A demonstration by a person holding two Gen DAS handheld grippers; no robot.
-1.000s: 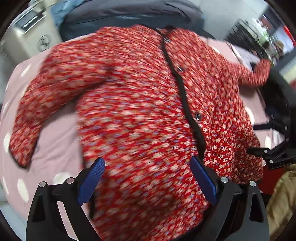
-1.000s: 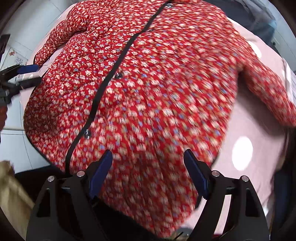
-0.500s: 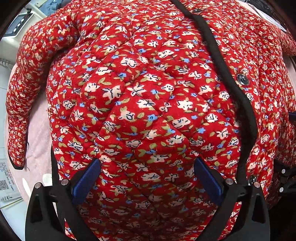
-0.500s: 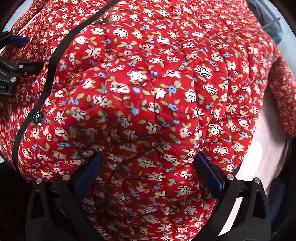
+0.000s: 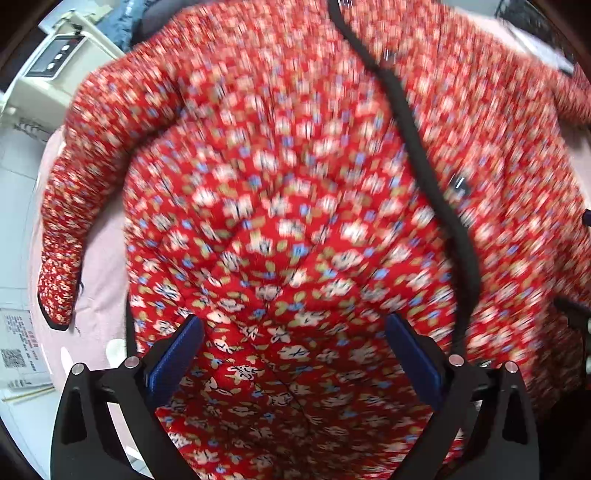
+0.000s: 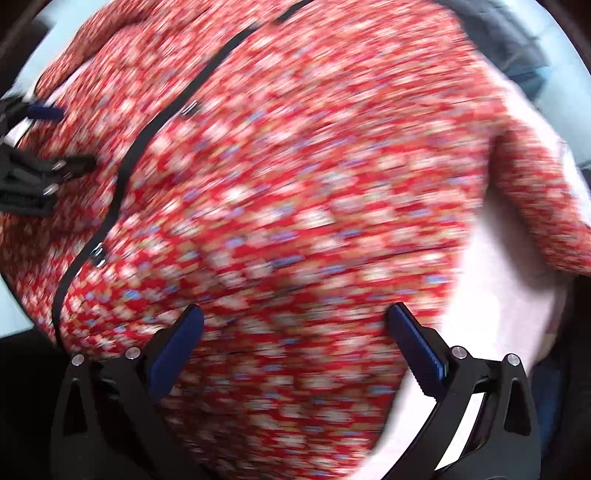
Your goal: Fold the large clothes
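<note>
A red quilted floral jacket (image 5: 295, 221) with a black button placket (image 5: 424, 166) lies spread front-up on a pink polka-dot cover (image 5: 99, 266). It fills the right wrist view too (image 6: 295, 203). My left gripper (image 5: 295, 354) is open, its blue pads wide apart over the jacket's lower hem. My right gripper (image 6: 295, 343) is open over the other side of the hem. The left gripper also shows at the left edge of the right wrist view (image 6: 33, 173). Both views are blurred by motion.
A cream appliance (image 5: 48, 77) with a small panel stands at the far left. A dark grey pillow or bedding (image 6: 498, 33) lies beyond the jacket's collar. The left sleeve (image 5: 62, 240) and right sleeve (image 6: 546, 206) lie out on the pink cover (image 6: 506, 295).
Both grippers have pulled back from the jacket after being pressed close over the hem; more of the sleeves and cover shows now. Both stay open.
</note>
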